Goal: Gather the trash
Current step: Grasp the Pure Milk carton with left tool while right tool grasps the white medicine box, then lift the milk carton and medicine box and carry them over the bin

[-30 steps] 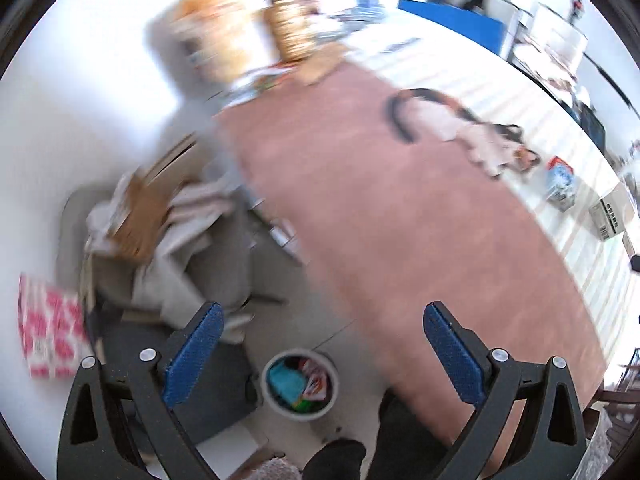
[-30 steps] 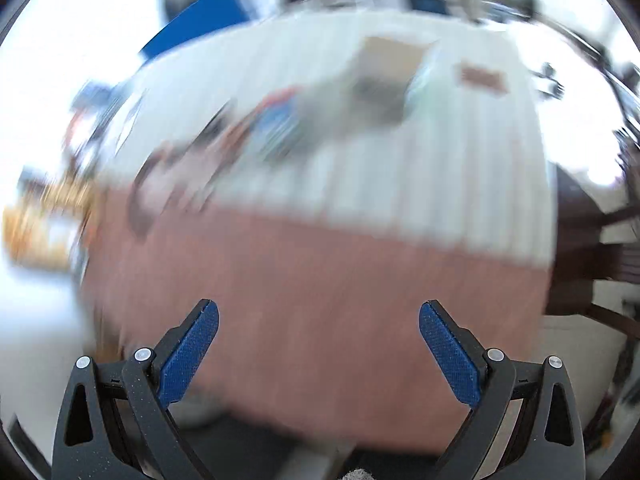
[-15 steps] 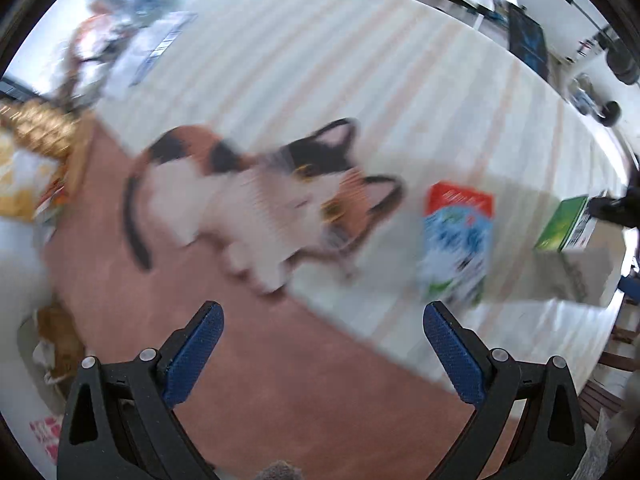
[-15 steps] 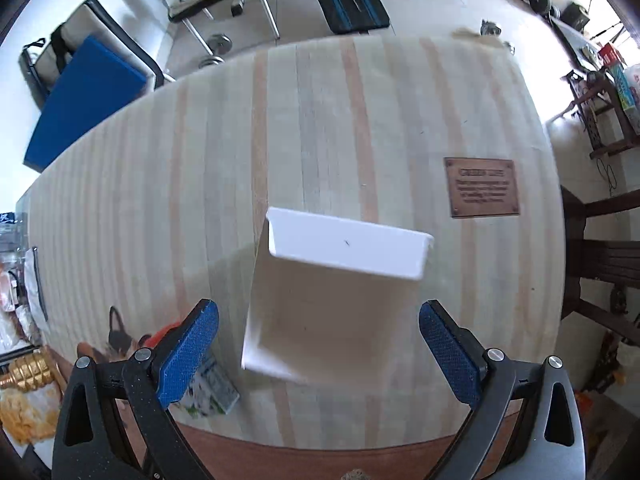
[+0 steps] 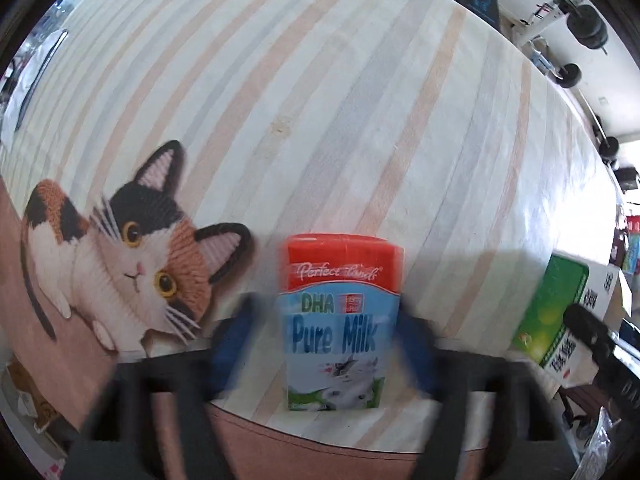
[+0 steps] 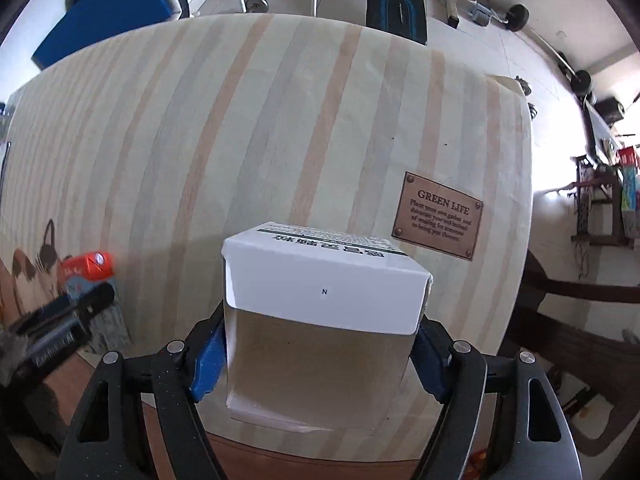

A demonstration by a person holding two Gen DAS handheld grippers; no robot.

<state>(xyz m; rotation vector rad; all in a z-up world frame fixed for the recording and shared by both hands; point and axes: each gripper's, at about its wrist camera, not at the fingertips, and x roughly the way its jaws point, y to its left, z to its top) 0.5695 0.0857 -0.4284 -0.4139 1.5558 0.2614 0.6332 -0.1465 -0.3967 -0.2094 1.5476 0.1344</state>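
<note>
My left tongs (image 5: 328,344) are smeared with blur, so I can hardly make out the pads, yet they are clenched on the milk carton (image 5: 334,320), which stands on the striped mat (image 5: 320,100) near its front edge, just beside the cat picture (image 5: 120,256). My right tongs (image 6: 320,356) are closing, pads against both sides of the white box (image 6: 320,320), near the same edge. The brown plaque (image 6: 438,220) lies beyond the box, apart from it.
</note>
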